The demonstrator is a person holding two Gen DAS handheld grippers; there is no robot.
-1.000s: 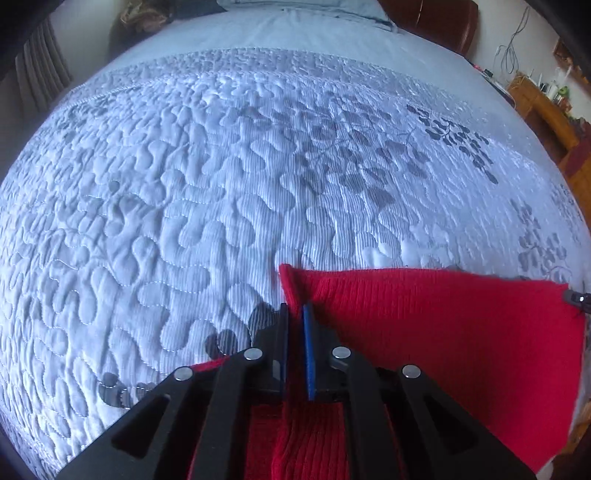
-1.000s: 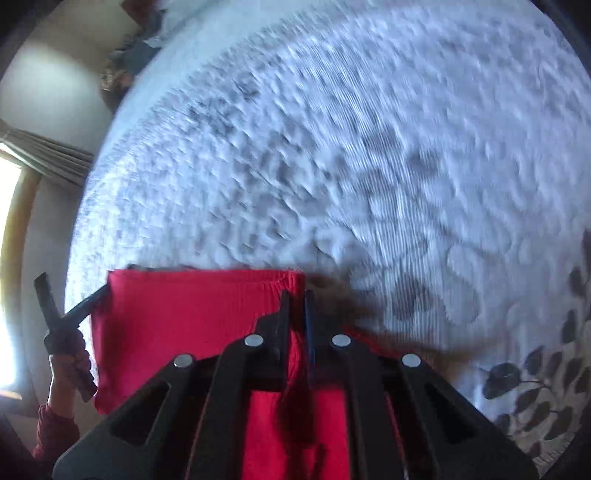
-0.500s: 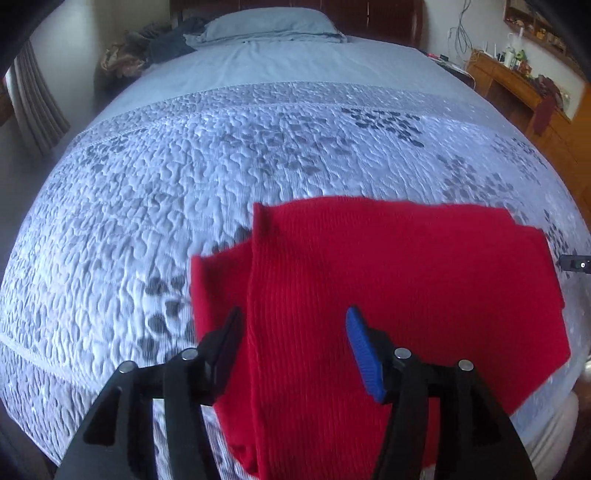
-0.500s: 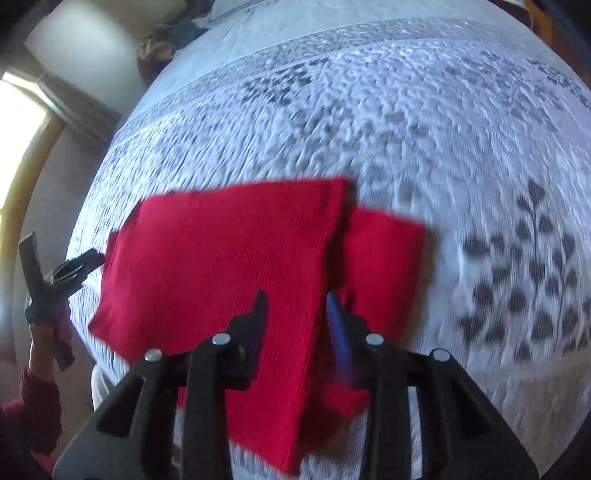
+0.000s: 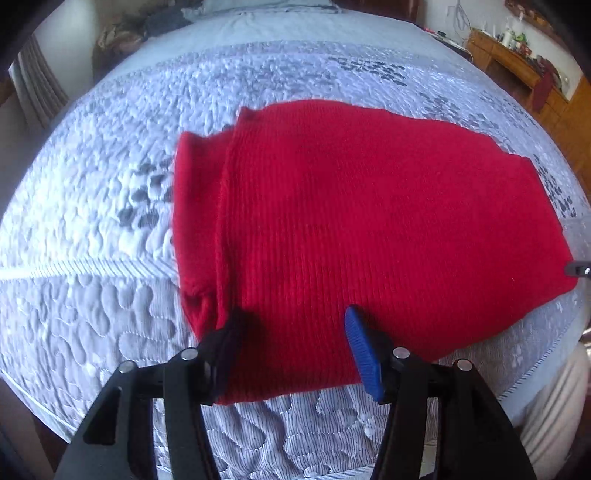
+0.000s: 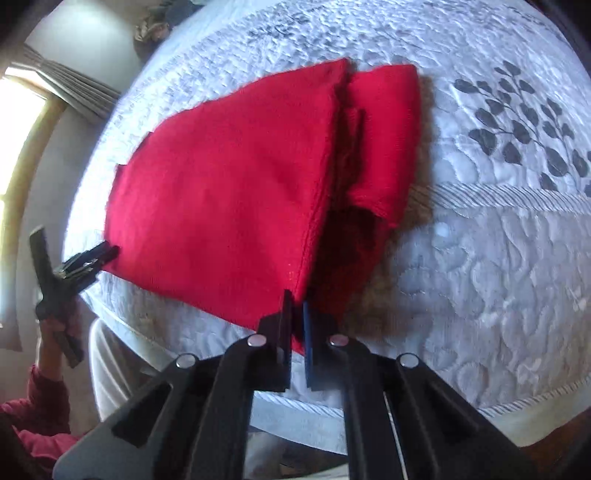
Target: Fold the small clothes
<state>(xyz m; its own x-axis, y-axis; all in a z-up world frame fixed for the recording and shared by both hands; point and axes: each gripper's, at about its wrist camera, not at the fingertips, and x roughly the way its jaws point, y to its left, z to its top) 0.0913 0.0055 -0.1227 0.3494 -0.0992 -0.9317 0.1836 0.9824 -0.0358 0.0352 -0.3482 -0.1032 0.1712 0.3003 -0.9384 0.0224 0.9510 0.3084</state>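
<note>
A red knit garment (image 5: 369, 221) lies folded flat on the quilted bed (image 5: 92, 221), with a narrower layer sticking out at its left side. My left gripper (image 5: 291, 343) hovers open over the garment's near edge, the cloth below its fingers and not pinched. In the right wrist view the garment (image 6: 229, 184) shows its folded edge and a sleeve-like layer to the right. My right gripper (image 6: 295, 314) is closing on the near corner, red cloth showing between its fingers. The left gripper (image 6: 107, 254) also shows at the garment's left corner, held by a hand (image 6: 55, 332).
The near edge of the bed (image 6: 314, 406) runs just below the garment. A wooden dresser (image 5: 517, 62) with small items stands at the right. A pillow and heaped clothes (image 5: 155, 22) lie at the far end. Curtains and a bright window (image 6: 55, 85) are on the left.
Both grippers let go of the folded-over edge and pulled back toward the near side of the bed. The left stays open. The right opened, then shut again at the near corner.
</note>
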